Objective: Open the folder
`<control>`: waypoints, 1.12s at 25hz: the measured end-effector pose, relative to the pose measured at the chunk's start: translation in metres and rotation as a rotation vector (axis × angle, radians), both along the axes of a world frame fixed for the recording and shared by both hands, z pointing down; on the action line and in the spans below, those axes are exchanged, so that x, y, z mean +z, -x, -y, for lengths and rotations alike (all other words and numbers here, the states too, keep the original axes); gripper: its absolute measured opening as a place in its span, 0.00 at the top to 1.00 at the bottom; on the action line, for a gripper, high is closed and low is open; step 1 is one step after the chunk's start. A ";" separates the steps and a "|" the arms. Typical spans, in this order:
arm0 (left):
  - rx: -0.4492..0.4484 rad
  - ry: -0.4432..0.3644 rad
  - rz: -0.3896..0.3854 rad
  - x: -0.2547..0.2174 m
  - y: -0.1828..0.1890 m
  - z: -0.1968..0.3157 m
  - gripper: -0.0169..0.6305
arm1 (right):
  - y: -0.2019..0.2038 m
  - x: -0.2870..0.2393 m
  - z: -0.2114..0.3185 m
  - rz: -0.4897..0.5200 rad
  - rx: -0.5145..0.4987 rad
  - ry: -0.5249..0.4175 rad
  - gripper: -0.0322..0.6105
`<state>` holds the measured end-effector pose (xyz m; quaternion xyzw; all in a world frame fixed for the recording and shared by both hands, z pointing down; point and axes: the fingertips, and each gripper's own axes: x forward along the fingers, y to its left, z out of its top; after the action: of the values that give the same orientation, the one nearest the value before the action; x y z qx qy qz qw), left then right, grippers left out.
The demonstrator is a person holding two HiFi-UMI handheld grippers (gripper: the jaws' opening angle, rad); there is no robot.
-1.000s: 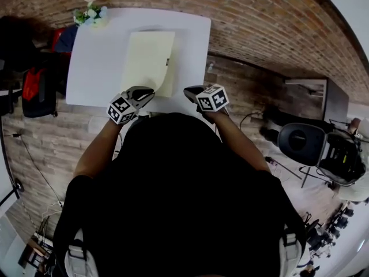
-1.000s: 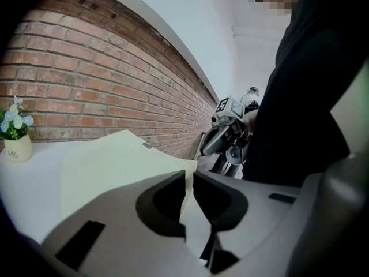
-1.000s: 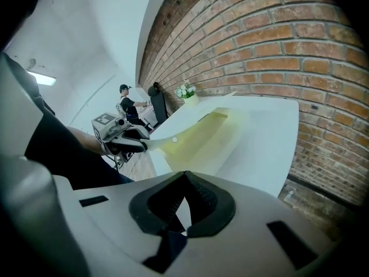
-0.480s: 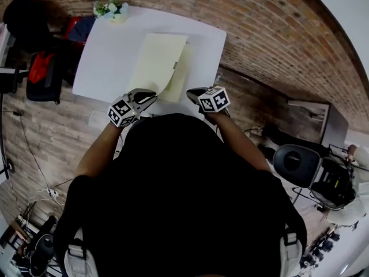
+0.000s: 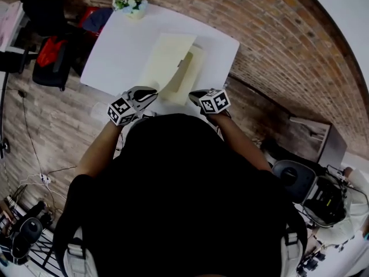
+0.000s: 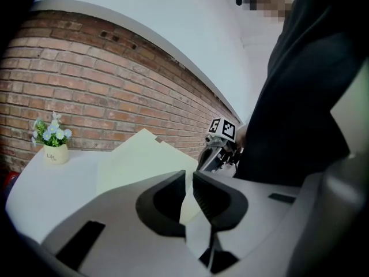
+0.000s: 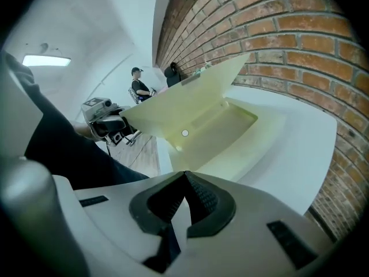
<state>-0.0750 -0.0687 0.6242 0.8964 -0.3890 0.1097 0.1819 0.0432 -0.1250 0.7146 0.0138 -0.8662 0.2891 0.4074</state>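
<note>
Folder point(image 5: 193, 74): on bench point(image 5: 115, 51), toward its near edge.
Cover point(image 5: 167, 62): part-raised, not yet laid flat.
Left gripper point(image 6: 189, 180): pinching the cover's near corner.
Right gripper point(image 7: 184, 178): pressed together, empty.
Judged about half open.

Red brick wall point(image 5: 277, 33) sweeping along the far side, and a plain white wall point(image 6: 173, 22) rising above it. The white rectangular desk point(image 5: 109, 56) sits right by the brick, with a small cream pot of white and pale blue flowers point(image 5: 131, 4) at its far corner. The floor is pale brown wood planking point(image 5: 40, 126), with thin dark cables point(image 5: 33, 149) trailing across it on the left. Dark furniture with something red draped on it point(image 5: 49, 68) stands beside the desk, and a black office chair point(image 5: 291, 175) is off to the right. Overhead, a bright rectangular ceiling light panel point(image 7: 46, 60) is glowing.
</note>
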 end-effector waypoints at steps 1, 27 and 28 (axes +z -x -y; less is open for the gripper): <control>-0.014 0.002 0.002 -0.001 0.004 -0.002 0.90 | 0.004 0.000 -0.001 0.000 -0.011 -0.001 0.91; -0.334 -0.002 -0.087 -0.019 0.114 -0.033 0.92 | 0.034 0.051 -0.034 -0.126 -0.099 -0.020 0.91; -0.344 0.000 -0.087 -0.019 0.118 -0.034 0.93 | 0.035 0.052 -0.033 -0.129 -0.094 -0.025 0.91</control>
<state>-0.1932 -0.0345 0.6057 0.8205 -0.5285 0.0381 0.2144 0.0084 -0.0918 0.7668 -0.0031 -0.8413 0.2571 0.4754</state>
